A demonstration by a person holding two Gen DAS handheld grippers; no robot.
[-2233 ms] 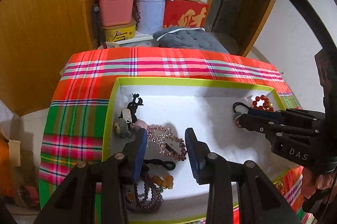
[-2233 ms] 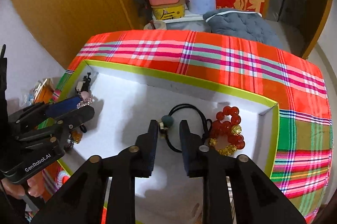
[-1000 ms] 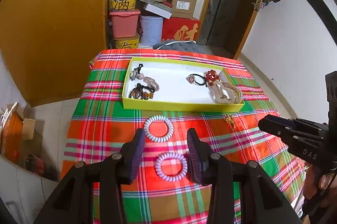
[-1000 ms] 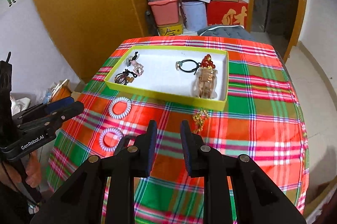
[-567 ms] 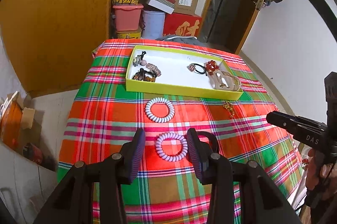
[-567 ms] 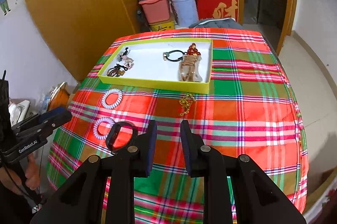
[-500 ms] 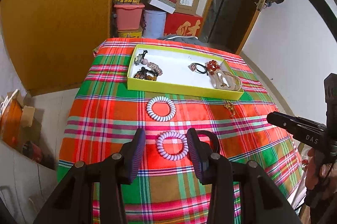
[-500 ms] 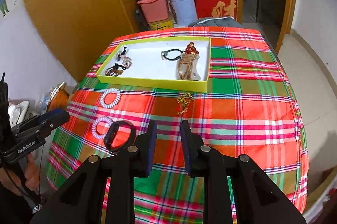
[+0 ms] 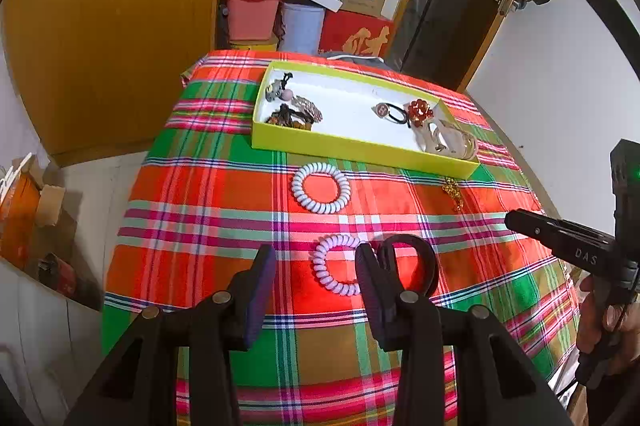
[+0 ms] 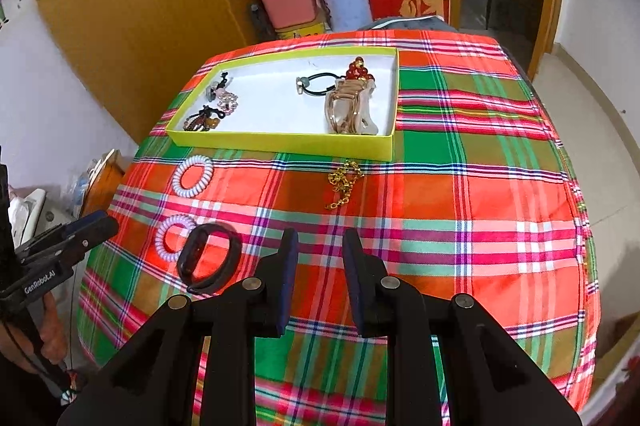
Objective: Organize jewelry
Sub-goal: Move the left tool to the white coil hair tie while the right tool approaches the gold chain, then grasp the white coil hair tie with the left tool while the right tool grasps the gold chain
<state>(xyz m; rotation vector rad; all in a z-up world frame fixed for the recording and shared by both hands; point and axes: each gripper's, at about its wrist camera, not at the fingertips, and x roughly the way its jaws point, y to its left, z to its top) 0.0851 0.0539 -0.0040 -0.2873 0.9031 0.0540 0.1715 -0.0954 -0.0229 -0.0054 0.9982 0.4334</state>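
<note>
Because both grippers hang back over the near half of the tabletop (image 10: pixel 460 194), the whole spread can be taken in at once — a sensible place from which to choose the next piece. The left gripper (image 9: pixel 316 276) has its jaws set wide and empty, and the lilac spiral hair tie (image 9: pixel 338 264) lies flat on the plaid cloth directly ahead of the gap between them, with the black bracelet (image 9: pixel 416 258) touching it just past the right-hand jaw. The right gripper (image 10: pixel 320 266) also holds nothing, its jaws parted more narrowly; the gold chain (image 10: pixel 342 182) lies crumpled ahead of them, slightly to their left, just short of the box wall.

Farther ahead of both sits the yellow-green box (image 9: pixel 360 142), white inside, and the sorted pieces are kept in two clusters at opposite ends (seemingly to group like with like): dark beads and small charms at one end, the red bead bracelet (image 10: pixel 358 70), a black hair tie with charm (image 10: pixel 316 82) and a rose-gold coil at the other. The white spiral hair tie (image 9: pixel 320 188) waits on the cloth just outside the box, so four pieces are not yet put away.

Readable writing: "GenRobot.AI" on the left gripper's body, "DAS" on the right one's — and a gold Chinese character on the red carton (image 10: pixel 416 0) beyond the tabletop.
</note>
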